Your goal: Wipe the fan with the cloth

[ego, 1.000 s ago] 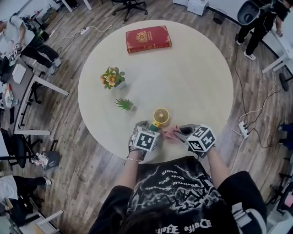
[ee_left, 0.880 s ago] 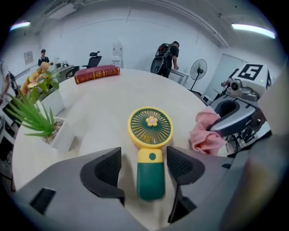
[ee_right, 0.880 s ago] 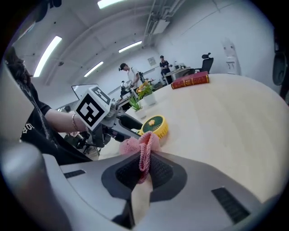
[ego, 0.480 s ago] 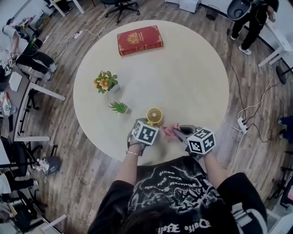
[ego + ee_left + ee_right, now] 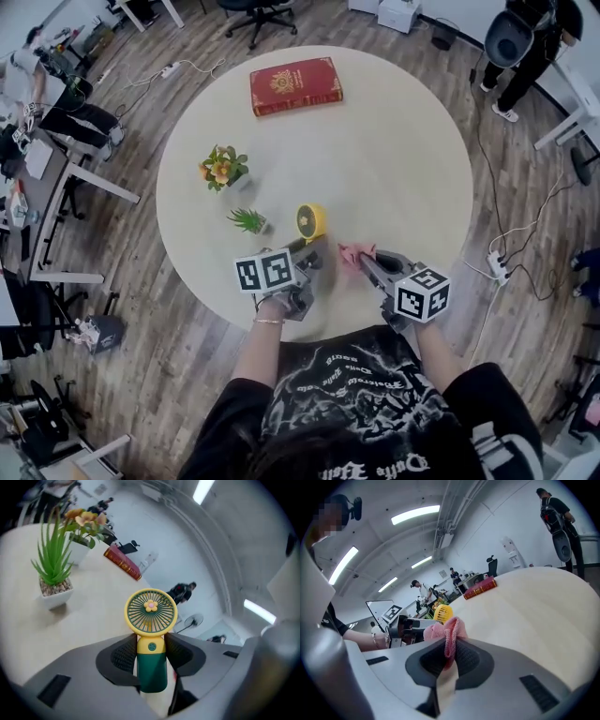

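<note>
1. A round pale table (image 5: pixel 403 131) stands on a wooden office floor.
2. The yellow and green fan (image 5: pixel 151 634) is held close to the table's near edge.
3. The left gripper (image 5: pixel 151 660) has just been closing its jaws, and they are now clamped on the fan's green handle.
4. The right gripper (image 5: pixel 449 653) has its jaws pinched together on the pink cloth (image 5: pixel 443 630), near the fan.
5. A green plant (image 5: pixel 247 220), a flower pot (image 5: pixel 222 167) and a red book (image 5: pixel 295 85) stand farther in.
</note>
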A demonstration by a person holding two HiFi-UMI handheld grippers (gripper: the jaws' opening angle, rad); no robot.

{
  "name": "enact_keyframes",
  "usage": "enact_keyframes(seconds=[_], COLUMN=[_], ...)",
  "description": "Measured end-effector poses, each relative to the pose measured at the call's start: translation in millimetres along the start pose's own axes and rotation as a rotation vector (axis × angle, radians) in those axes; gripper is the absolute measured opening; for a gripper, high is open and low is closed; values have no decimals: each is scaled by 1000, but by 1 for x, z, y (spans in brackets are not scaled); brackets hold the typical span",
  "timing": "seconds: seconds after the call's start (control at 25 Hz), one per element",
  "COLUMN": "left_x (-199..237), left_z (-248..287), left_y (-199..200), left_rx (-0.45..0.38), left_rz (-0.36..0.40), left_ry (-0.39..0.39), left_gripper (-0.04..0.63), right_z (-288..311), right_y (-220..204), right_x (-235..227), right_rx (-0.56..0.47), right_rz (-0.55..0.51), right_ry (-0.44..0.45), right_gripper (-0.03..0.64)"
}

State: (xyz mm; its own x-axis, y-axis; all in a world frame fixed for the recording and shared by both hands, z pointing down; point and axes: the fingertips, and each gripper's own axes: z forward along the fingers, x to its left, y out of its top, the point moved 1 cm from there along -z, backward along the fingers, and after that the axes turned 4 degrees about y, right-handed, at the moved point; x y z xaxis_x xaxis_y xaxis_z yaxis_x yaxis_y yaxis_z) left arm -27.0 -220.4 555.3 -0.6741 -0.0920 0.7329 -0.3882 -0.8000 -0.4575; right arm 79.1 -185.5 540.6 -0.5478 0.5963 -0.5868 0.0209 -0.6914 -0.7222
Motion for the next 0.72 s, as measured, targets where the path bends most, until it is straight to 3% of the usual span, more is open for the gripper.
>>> enact_keyframes(seconds=[0.12,0.2,0.28,0.44,0.52,0.64,0.72], left_x=[-27,-36,-43,-60,-58,-58,-57], left_z=[-17,-26,-34,-48,-55,-72,-80], left_y=[34,47,54,60,62,68,68], left_rx=[-179,-242,-290,-375,-416,-510,-534], left_rz=[-196,-234,-254,-333,-380,-521,-536], left_ry=[-182,-227,-253,-322,-329,-404,-423], left_gripper=[198,198,198,198,198,198,198], right_z=[-5,-4,5,33,38,40,43], right_y=[31,53,63,53,49,37,27], right_x=[27,56,84,107,111,117,116], right_rx=[-90,-127,-98,46,74,147,178], right_rz=[-33,-86,-160,-301,-304,-343,-354], right_ry=[85,183,264,248,247,241,224], right_gripper=[31,31,29,29,29,29,29])
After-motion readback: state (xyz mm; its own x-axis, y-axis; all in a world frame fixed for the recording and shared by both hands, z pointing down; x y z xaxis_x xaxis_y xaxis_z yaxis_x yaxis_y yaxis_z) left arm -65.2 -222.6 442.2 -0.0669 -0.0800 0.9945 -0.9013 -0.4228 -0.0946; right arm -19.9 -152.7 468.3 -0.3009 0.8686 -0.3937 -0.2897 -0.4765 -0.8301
